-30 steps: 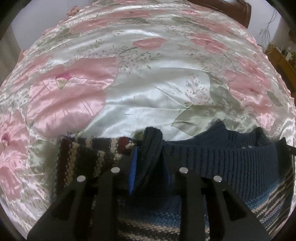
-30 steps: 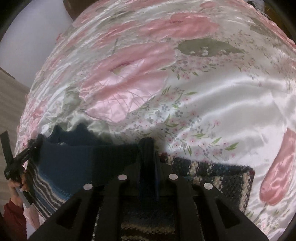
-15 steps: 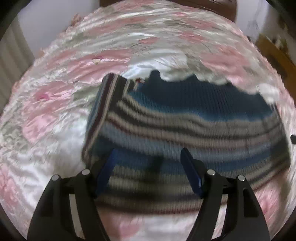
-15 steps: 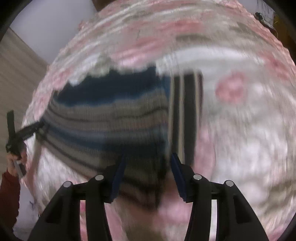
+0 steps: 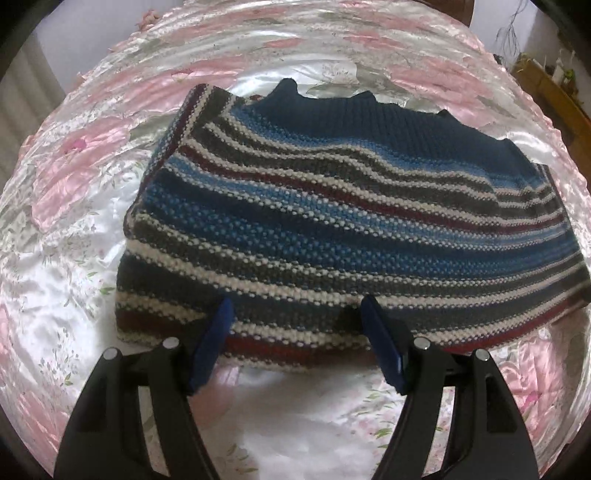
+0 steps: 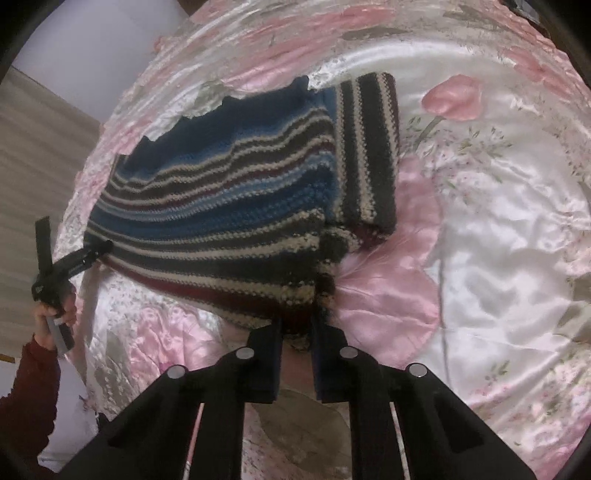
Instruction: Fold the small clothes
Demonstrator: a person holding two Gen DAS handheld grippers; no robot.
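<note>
A striped knit sweater (image 5: 332, 221), in blue, grey, white and maroon with a navy ribbed band at its far edge, lies folded on the satin bedspread (image 5: 74, 258). My left gripper (image 5: 295, 321) is open, its blue pads (image 5: 214, 343) spread wide at the sweater's near hem and holding nothing. In the right wrist view the sweater (image 6: 229, 206) has a folded sleeve (image 6: 369, 155) along its right side. My right gripper (image 6: 297, 347) has its fingers close together on the sweater's near maroon corner. The left gripper (image 6: 99, 251) shows there at the sweater's left edge, held by a hand (image 6: 55, 314).
The pink-flowered satin bedspread (image 6: 498, 240) stretches around the sweater on every side. A wooden headboard (image 5: 443, 7) and a wall stand beyond the bed. A wooden shelf (image 5: 554, 88) is at the far right. A red sleeve (image 6: 29, 387) is at the lower left.
Both grippers let go of the navy edge that they held a second ago and drew back towards the near hem. The right gripper then narrowed onto the near corner.
</note>
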